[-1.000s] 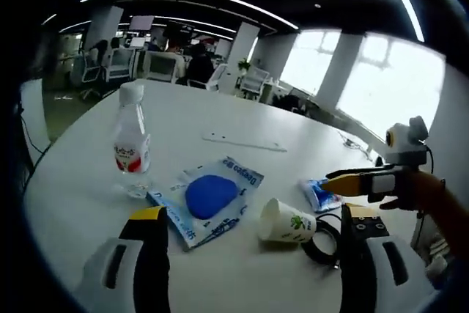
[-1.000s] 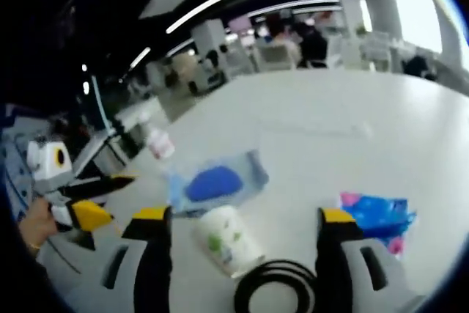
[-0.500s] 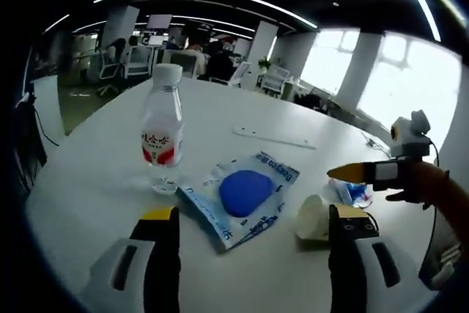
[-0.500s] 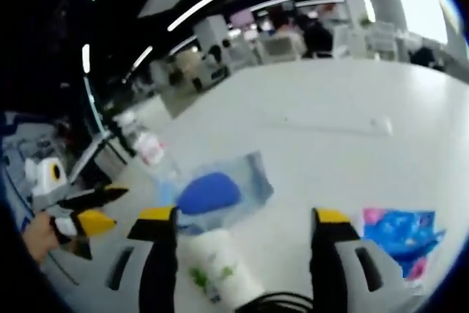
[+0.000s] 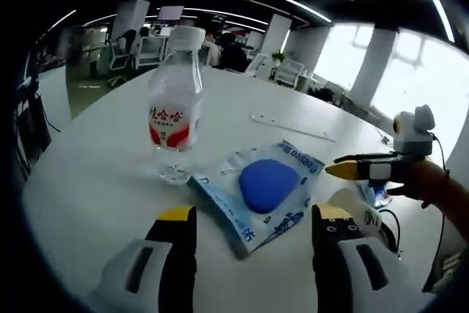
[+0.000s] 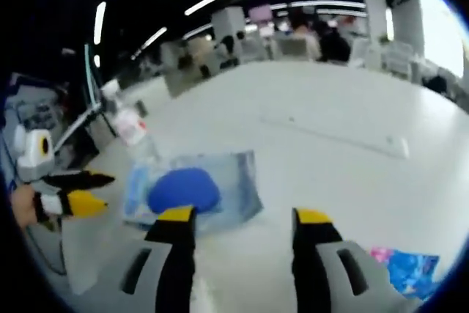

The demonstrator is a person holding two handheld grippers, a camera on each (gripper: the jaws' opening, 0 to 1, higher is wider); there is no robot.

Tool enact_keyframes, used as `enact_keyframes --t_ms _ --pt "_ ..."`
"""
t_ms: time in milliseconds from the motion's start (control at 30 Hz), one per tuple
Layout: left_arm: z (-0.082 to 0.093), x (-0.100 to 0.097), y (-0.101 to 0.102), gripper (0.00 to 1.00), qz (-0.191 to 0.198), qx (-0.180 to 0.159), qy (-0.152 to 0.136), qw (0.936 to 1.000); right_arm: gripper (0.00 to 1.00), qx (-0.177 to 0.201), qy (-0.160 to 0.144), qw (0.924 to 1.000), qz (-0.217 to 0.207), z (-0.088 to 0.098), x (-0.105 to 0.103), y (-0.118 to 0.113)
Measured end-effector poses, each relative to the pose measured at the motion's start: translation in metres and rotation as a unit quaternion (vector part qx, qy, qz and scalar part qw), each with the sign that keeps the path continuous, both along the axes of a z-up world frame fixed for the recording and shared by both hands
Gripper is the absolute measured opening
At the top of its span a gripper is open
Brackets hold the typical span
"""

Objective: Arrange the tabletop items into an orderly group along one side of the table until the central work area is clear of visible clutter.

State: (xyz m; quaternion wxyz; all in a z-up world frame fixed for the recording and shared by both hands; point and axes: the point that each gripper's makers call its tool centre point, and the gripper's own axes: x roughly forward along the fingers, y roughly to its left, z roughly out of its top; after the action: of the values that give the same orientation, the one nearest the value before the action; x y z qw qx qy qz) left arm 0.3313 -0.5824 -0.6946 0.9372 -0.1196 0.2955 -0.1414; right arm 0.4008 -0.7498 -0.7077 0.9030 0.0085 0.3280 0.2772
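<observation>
A clear water bottle (image 5: 174,115) with a red label stands upright on the white round table (image 5: 88,181). To its right lies a clear-and-blue pouch (image 5: 267,185) holding a round blue object. My left gripper (image 5: 253,229) hovers open just short of the pouch, with nothing between its jaws. A white paper cup (image 5: 364,207) lies on its side behind the right jaw. The right gripper (image 5: 366,171), held by a hand, floats above the cup. In the right gripper view my right gripper (image 6: 242,221) is open, facing the pouch (image 6: 194,188) and the bottle (image 6: 132,126); the left gripper (image 6: 69,201) is at the left.
A blue and pink snack packet (image 6: 407,273) lies at the lower right. A black cable coil (image 5: 388,226) sits beside the cup. A flat white strip (image 6: 337,133) lies farther out on the table. Office chairs and desks stand beyond the table's edge.
Both cameras have moved closer to the pouch and bottle. Each gripper's jaws stand somewhat nearer together. The paper cup has slipped out of the bottom of the right gripper view.
</observation>
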Motion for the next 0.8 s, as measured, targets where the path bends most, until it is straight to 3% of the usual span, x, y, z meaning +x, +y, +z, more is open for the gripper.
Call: enact_keyframes --t_ms 133,267,400,467,633,800 --pt "-0.011 -0.003 0.002 0.53 0.011 0.008 0.023 0.9996 0.4 -0.01 0.012 0.9999 -0.007 -0.01 0.005 -0.003" --pt "-0.017 -0.005 0.003 0.45 0.017 0.024 0.025 0.9993 0.33 -0.004 0.012 0.9999 -0.006 -0.012 0.009 -0.001" --pt "-0.028 -0.013 0.0 0.37 0.036 -0.001 0.073 0.9967 0.31 0.018 0.02 0.9996 0.0 -0.013 0.011 0.005" --pt "-0.028 -0.011 -0.007 0.35 0.027 0.001 0.059 0.9979 0.29 0.02 0.018 0.9996 -0.002 -0.013 0.013 0.005" --pt "-0.04 -0.012 -0.008 0.29 0.035 0.003 0.079 0.9962 0.2 0.007 0.017 0.9998 -0.004 -0.016 0.014 0.003" --pt "-0.044 -0.012 -0.003 0.2 0.045 0.01 0.075 0.9961 0.12 -0.002 0.014 0.9998 -0.01 -0.017 0.016 0.001"
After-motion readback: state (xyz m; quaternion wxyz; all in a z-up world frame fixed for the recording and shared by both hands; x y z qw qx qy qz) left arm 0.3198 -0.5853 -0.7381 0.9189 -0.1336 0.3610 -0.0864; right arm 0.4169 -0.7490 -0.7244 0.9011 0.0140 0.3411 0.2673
